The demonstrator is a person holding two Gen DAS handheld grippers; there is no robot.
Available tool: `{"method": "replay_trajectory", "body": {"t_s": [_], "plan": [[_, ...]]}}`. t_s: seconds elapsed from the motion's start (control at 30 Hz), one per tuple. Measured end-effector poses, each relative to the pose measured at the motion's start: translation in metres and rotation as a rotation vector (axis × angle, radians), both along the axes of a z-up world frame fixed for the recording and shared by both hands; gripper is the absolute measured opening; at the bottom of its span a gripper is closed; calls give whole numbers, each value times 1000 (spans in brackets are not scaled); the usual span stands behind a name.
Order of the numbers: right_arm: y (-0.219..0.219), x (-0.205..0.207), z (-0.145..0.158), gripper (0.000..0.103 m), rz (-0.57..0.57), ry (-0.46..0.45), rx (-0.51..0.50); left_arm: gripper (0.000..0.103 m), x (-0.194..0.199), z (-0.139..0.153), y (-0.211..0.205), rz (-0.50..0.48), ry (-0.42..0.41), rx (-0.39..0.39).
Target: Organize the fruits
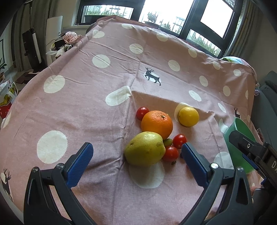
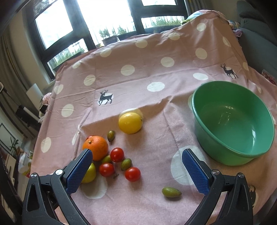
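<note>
A pile of fruit lies on the pink dotted cloth: a green pear (image 1: 145,149), an orange (image 1: 157,124) behind it, a lemon (image 1: 188,116) to the right, several cherry tomatoes (image 1: 170,153) and small green oval fruits (image 2: 171,191). My left gripper (image 1: 136,148) is open, its blue pads either side of the pear and just short of it. My right gripper (image 2: 136,155) is open too, above the tomatoes (image 2: 132,174), holding nothing. An empty green bowl (image 2: 242,155) stands at the right. In the right wrist view the pear (image 2: 90,174) is partly hidden behind the left finger.
The cloth (image 1: 97,107) covers the whole table and drops off at its far and side edges. Windows (image 1: 166,15) stand behind. Clutter (image 1: 67,41) sits past the table's far left corner. The right gripper's body (image 1: 256,152) shows in front of the bowl (image 1: 242,128).
</note>
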State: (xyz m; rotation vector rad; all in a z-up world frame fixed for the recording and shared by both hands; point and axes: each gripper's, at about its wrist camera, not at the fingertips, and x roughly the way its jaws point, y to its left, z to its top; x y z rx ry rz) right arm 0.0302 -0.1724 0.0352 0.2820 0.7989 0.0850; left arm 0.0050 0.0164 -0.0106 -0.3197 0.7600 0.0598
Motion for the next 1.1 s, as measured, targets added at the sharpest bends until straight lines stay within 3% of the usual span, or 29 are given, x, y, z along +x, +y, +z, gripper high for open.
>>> {"method": "replay_trajectory", "body": {"t_s": [0.3, 0.57, 0.73, 0.9, 1.1], "plan": [[0, 0, 1, 103, -11, -5, -17, 99, 0, -1, -1, -11, 1, -18], [0, 0, 1, 102, -14, -6, -11, 85, 1, -1, -3, -27, 17, -30], [-3, 0, -1, 92, -17, 6, 6, 80, 1, -1, -5, -36, 23, -37], [-4, 1, -4, 72, -12, 23, 21, 79, 1, -3, -4, -45, 29, -94], [-3, 2, -7, 68, 3, 31, 44, 79, 1, -1, -3, -45, 22, -113]]}}
